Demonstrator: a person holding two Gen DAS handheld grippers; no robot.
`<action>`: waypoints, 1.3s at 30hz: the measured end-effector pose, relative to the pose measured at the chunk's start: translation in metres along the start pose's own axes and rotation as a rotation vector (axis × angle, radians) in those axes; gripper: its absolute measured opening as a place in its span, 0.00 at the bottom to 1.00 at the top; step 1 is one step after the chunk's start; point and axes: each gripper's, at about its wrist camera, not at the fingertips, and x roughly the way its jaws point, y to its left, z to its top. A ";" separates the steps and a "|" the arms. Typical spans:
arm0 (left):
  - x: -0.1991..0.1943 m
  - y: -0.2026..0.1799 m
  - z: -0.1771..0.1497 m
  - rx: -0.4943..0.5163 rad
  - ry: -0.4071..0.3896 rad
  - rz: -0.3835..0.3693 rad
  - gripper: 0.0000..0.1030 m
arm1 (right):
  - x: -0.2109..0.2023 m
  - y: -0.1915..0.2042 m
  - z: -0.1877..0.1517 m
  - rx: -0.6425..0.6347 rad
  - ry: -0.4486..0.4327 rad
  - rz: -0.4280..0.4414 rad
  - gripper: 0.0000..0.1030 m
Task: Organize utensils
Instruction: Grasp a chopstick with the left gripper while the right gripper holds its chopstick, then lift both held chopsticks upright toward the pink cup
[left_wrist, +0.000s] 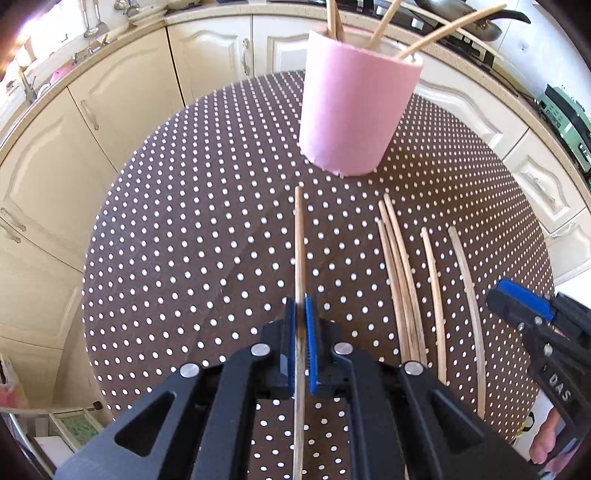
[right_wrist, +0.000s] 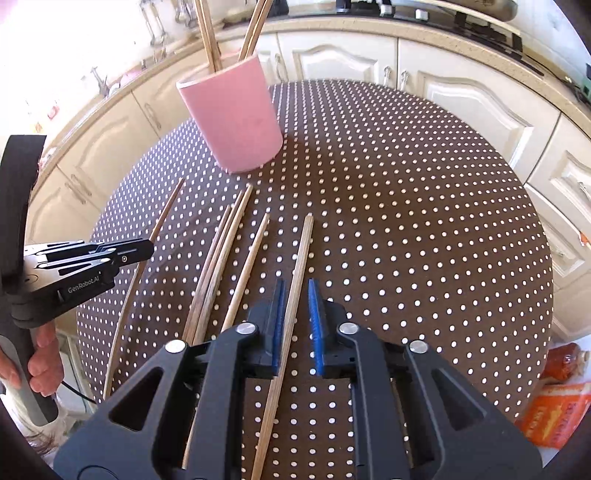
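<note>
Wooden chopstick (left_wrist: 300, 254) runs up the middle of your left wrist view, clamped between your left tongs (left_wrist: 303, 325) at lower centre. To the right of it four more chopsticks (left_wrist: 400, 280) lie flat on the dotted tabletop (left_wrist: 184, 240), and the pink cup (left_wrist: 354, 107) with sticks in it stands at upper centre. In the right wrist view, your right tongs (right_wrist: 297, 317) stand apart at lower centre, straddling one lying chopstick (right_wrist: 299, 273), its shaft close to the left pad, not gripped
</note>
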 end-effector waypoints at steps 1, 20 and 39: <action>0.000 -0.002 -0.001 0.002 0.005 0.000 0.06 | 0.001 0.000 0.000 0.002 -0.003 -0.011 0.71; -0.007 -0.005 -0.015 0.014 -0.046 -0.008 0.06 | 0.008 0.016 -0.005 -0.016 -0.049 -0.109 0.06; -0.029 0.012 -0.009 -0.008 -0.108 -0.043 0.06 | -0.017 0.019 0.000 0.009 -0.092 -0.099 0.62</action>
